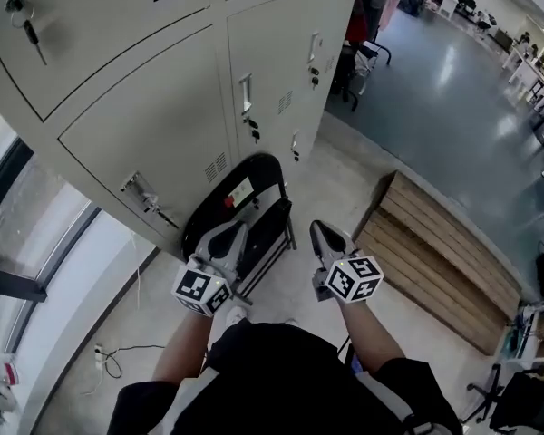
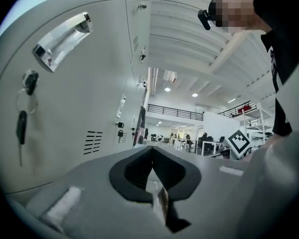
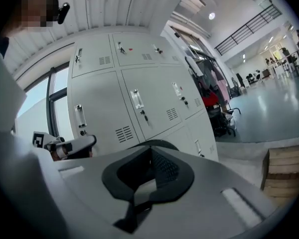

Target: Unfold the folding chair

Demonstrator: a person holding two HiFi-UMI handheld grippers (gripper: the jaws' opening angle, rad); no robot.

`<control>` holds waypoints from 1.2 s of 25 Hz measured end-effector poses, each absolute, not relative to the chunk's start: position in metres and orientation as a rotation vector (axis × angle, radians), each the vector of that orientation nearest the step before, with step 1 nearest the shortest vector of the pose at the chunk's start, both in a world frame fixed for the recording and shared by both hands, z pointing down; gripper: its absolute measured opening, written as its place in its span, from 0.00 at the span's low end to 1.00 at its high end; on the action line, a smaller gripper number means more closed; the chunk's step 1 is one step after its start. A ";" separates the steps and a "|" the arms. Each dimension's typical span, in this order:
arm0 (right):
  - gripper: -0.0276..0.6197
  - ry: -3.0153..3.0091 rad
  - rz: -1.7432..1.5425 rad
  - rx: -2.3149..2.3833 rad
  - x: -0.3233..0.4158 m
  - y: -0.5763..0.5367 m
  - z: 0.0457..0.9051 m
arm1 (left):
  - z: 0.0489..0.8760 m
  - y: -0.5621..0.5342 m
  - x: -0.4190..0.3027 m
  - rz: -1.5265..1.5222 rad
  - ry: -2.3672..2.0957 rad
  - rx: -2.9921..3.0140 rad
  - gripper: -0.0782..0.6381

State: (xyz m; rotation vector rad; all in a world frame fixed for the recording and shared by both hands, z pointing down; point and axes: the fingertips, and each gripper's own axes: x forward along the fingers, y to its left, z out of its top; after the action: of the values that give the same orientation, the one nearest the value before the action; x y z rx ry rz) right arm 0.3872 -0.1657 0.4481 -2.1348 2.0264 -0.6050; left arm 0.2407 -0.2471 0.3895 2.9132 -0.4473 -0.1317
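Head view: folding chair [image 1: 258, 175] is leaning upright, still folded, on the lockers [image 1: 163, 125], left tongs [image 1: 234, 234] overlapping its frame, right tongs [image 1: 320, 229] just beside its right edge; left gripper view: tongs sitting together, empty; right gripper view: same, its top showing dead ahead.

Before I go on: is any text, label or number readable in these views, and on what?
Sticker on the folding chair back: has print, but it is too small to read.
Lockers: no numbers or names can be made out on the doors.
Marker cubes: black-and-white square patterns only, no words.
Nothing is legible in any view.
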 end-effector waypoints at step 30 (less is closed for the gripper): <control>0.38 1.651 -1.784 -1.915 0.301 -0.268 0.716 | 0.471 -0.253 0.117 0.077 -1.035 2.693 0.11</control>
State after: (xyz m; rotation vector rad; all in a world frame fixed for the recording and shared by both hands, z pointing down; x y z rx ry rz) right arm 0.3007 -0.2680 0.7162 -1.9154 1.6514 -1.7837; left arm 0.1167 -0.2532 0.4708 2.6932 -1.0352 0.0767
